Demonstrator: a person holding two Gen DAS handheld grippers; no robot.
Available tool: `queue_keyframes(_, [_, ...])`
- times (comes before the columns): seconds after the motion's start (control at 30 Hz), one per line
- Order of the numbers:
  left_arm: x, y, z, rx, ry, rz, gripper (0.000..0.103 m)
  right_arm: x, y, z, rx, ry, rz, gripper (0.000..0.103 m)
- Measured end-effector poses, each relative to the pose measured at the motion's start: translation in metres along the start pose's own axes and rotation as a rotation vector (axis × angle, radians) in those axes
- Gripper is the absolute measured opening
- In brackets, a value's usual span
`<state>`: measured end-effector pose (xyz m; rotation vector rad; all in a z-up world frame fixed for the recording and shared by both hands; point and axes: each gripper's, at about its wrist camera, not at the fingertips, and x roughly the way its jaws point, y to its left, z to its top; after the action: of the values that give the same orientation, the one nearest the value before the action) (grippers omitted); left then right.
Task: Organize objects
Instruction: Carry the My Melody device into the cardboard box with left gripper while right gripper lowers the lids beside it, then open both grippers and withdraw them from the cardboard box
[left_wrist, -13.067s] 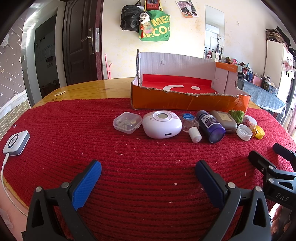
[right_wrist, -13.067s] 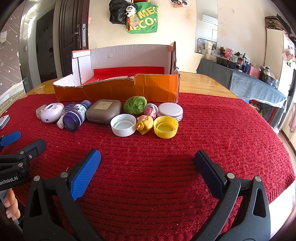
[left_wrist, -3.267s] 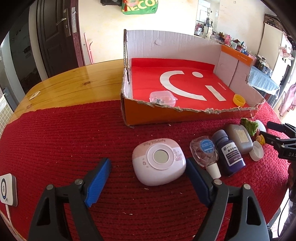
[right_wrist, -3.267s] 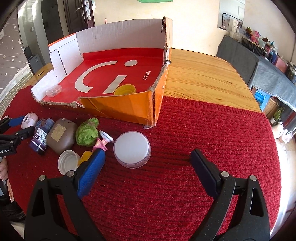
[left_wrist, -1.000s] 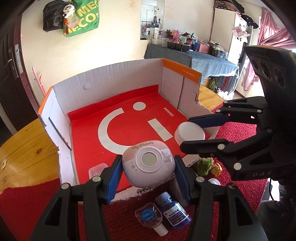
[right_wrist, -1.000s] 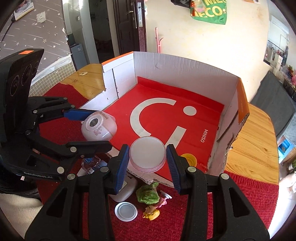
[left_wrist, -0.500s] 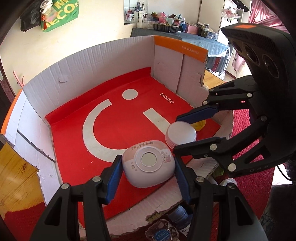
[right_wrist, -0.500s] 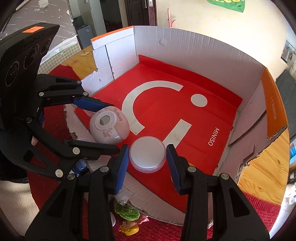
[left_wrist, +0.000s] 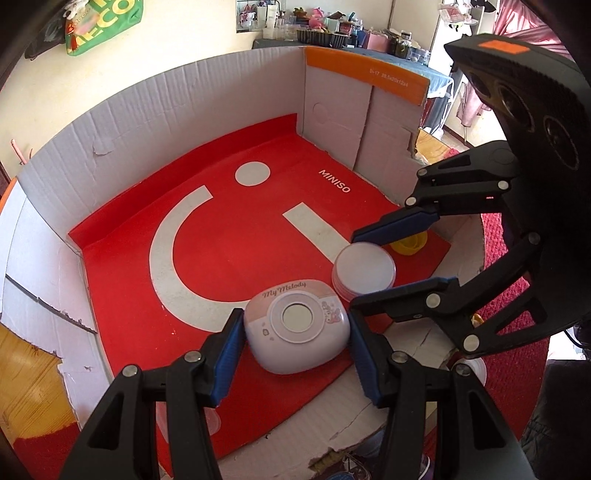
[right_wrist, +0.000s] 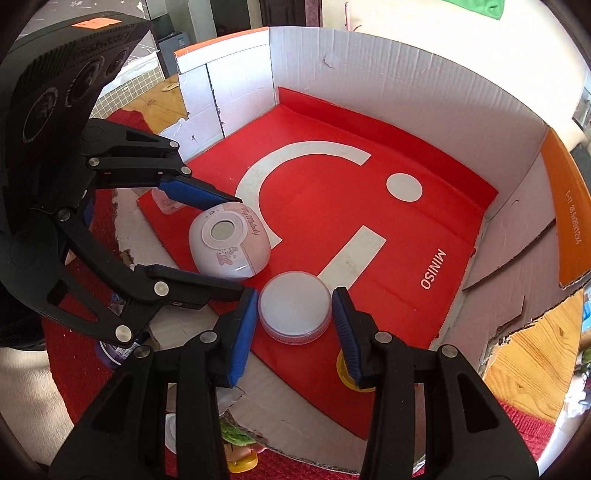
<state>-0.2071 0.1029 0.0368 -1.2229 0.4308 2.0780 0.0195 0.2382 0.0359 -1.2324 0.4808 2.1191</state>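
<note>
My left gripper (left_wrist: 295, 334) stands around a white and pink My Melody case (left_wrist: 297, 325) that rests on the red floor of the cardboard box (left_wrist: 122, 229); small gaps show beside its blue pads. My right gripper (right_wrist: 294, 314) stands around a round white container (right_wrist: 294, 309) on the box floor, pads just off its sides. In the right wrist view the case (right_wrist: 229, 245) lies left of the container, between the left gripper's fingers (right_wrist: 199, 194). In the left wrist view the container (left_wrist: 364, 267) sits right of the case.
A yellow cap (left_wrist: 408, 243) and a small clear plastic box (right_wrist: 166, 201) lie on the box floor. A purple bottle (right_wrist: 110, 352), a green leafy toy (right_wrist: 238, 435) and a white lid (right_wrist: 171, 430) lie on the red knitted cloth outside the torn front wall.
Both grippers have lowered their loads onto the box floor. Both pairs of jaws have opened slightly, so the case and the round container now rest free.
</note>
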Motion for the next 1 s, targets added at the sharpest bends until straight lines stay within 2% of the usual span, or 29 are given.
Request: queue_keyframes(1.0, [0.0031,-0.0015,-0.0007,0.010,-0.002,-0.001,0.057,0.0103,0.0055,0.0082,-0.017,0.011,-0.034,0.041])
